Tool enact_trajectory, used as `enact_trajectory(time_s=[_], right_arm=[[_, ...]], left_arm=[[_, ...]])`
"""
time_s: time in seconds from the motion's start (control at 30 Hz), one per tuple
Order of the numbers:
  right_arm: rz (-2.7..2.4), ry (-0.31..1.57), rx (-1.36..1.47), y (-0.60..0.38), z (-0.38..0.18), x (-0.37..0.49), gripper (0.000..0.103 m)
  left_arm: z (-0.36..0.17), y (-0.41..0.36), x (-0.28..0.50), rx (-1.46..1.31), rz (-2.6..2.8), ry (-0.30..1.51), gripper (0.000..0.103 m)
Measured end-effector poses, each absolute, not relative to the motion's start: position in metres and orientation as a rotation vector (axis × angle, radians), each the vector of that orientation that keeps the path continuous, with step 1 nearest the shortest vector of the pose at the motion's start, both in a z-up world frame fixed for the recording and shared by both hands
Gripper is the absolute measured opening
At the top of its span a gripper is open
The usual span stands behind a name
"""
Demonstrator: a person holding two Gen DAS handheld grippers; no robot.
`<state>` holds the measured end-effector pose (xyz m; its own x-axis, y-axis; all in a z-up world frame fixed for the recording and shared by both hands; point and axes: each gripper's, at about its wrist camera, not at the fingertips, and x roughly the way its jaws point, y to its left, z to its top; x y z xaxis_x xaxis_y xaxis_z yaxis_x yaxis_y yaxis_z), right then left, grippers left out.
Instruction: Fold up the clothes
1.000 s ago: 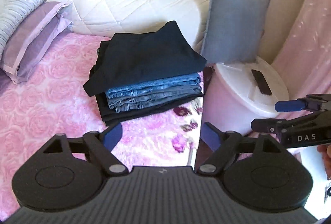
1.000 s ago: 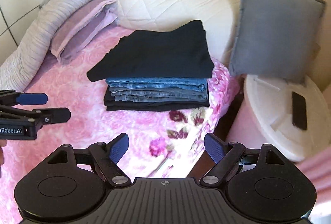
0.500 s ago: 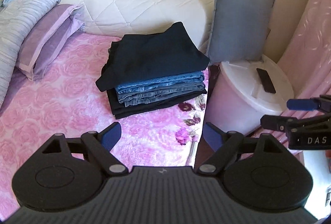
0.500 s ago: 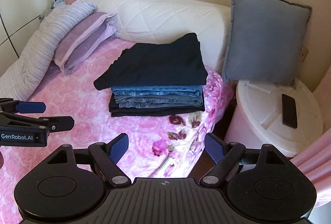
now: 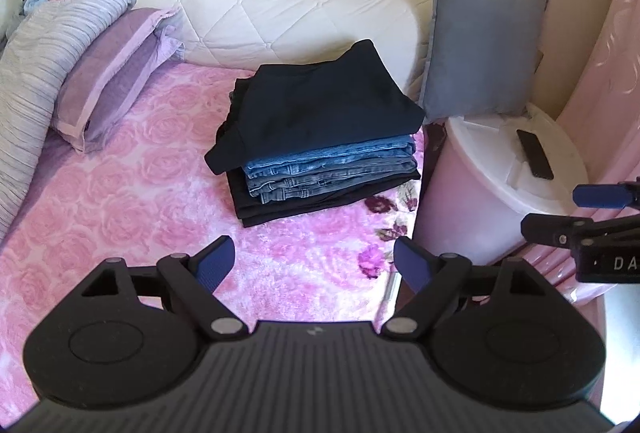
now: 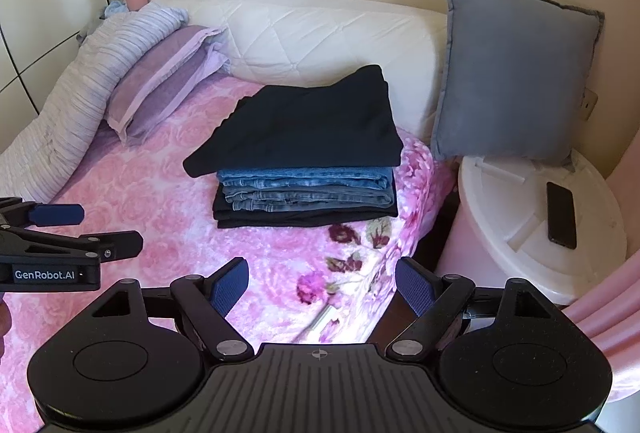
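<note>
Clothes (image 5: 320, 137) sat stacked near the pink bed's (image 5: 120, 193) right edge, well ahead of the left gripper (image 5: 314, 263) and right gripper (image 6: 320, 283), both spread wide and empty, so withdrawing without brushing the pile seemed wisest.

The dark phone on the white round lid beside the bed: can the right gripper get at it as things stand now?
Probably yes. The dark phone lies flat and alone on the white round lid, with nothing over it. The right gripper is open and empty, and only open space shows between them. The grey cushion stands behind, not in the way.
</note>
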<state>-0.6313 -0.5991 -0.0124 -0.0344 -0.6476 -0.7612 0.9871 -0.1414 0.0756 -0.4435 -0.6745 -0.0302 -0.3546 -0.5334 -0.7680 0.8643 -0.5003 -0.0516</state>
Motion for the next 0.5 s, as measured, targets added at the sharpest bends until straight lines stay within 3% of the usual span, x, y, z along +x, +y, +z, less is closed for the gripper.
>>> enact_trajectory(time_s=[0.5], right_arm=[[-1.555, 0.604, 0.768, -0.6043, -0.0102, -0.6237, 0.084]], left_arm=[[-0.0341, -0.6776, -0.4437, 0.883, -1.947, 0.602, 0.084]])
